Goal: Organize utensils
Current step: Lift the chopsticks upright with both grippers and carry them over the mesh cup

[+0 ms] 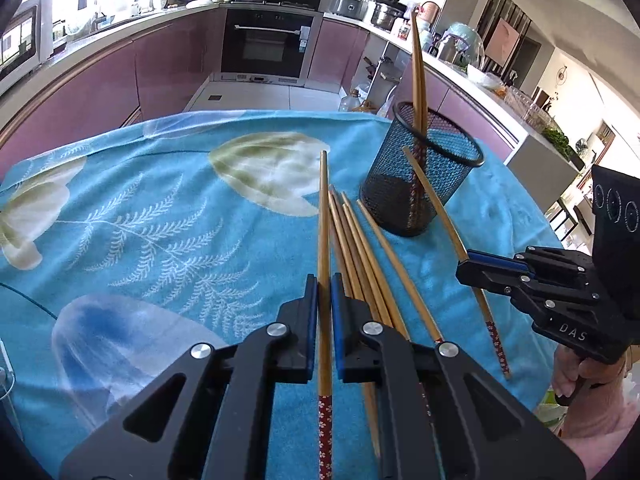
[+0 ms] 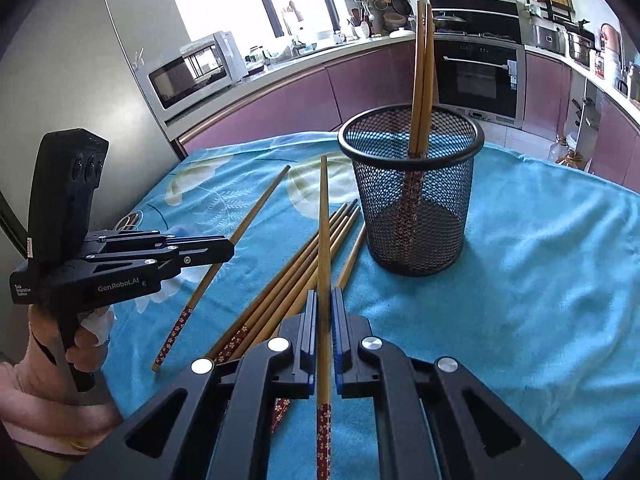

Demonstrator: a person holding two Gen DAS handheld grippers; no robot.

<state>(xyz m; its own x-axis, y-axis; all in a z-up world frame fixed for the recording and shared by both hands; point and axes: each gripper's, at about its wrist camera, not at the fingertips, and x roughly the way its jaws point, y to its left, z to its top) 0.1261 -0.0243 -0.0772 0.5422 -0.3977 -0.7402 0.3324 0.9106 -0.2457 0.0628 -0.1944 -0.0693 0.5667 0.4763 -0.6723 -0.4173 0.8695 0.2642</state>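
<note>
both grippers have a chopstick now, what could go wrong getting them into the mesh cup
1. The mesh cup looks light and stands free on the cloth; a chopstick catching its rim might tip it.
2. Two chopsticks already lean inside, so an incoming tip could knock them.
3. The left gripper and right gripper each pinch a long chopstick; both aiming at one opening could cross or collide.

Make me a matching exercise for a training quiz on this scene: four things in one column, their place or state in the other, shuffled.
Things:
1. black mesh cup
2. left gripper
3. right gripper
4. blue flowered cloth

States:
A. covers the table
B. holds two upright wooden chopsticks
C. shut on one chopstick, in its own left wrist view
D. shut on one chopstick, in its own right wrist view

Pairs: 1-B, 2-C, 3-D, 4-A
</note>
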